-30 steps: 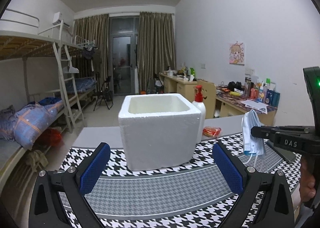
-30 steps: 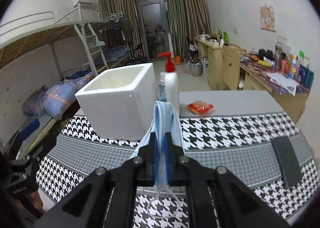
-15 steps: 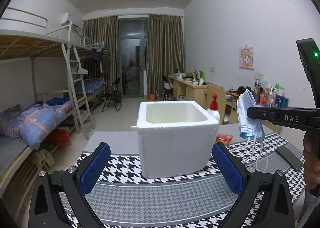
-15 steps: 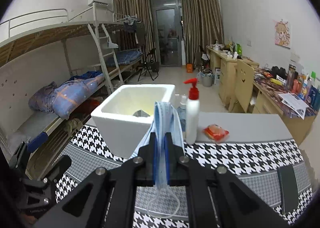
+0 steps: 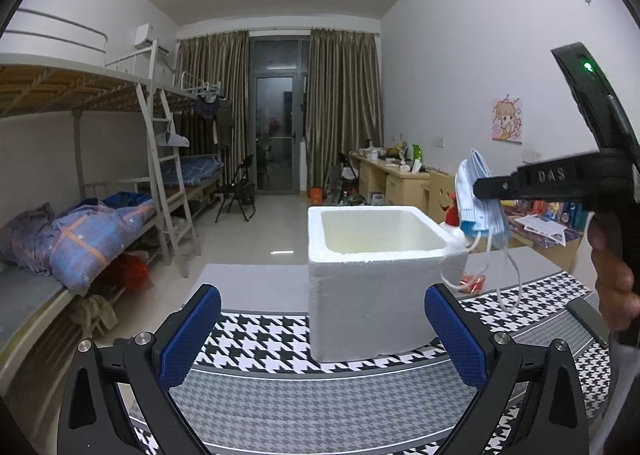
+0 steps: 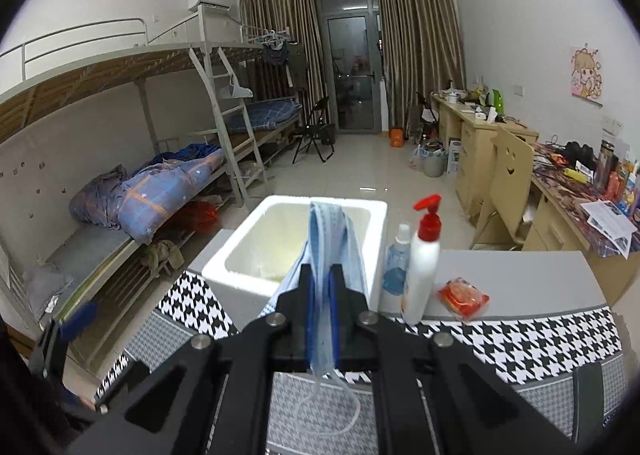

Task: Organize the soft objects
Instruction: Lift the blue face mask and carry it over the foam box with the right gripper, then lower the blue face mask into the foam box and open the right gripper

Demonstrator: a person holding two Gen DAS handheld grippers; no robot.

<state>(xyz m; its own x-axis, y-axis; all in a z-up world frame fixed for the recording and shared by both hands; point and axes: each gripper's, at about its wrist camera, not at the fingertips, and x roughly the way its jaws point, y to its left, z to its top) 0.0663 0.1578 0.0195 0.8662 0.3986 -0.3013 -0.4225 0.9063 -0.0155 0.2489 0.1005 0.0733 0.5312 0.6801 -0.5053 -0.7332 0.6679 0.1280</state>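
Because the pale blue pleated face mask (image 6: 326, 255) is limp, it is pinched at its folded middle by the right gripper (image 6: 320, 309), jaws nearly closed on the fabric, so that both halves and the white ear loops hang free below. The mask is held in the air, clear of the table, at about rim height of the white square foam box (image 5: 372, 283); in the left wrist view it hangs just beside the box's right-hand rim, not yet over the opening. The carry appears meant to end with a drop into the box.

The left gripper (image 5: 320, 335) is held low before the box, blue pads wide apart, nothing between them.

The box stands open-topped on the black-and-white houndstooth table cloth (image 5: 260, 339). Its yellowish inner walls are seen; the floor is largely hidden, so contents cannot be told.

Just beside the box stand a white pump bottle with a red nozzle (image 6: 422, 267) and a small clear blue-labelled bottle (image 6: 396, 267); an orange packet (image 6: 464, 295) lies near.
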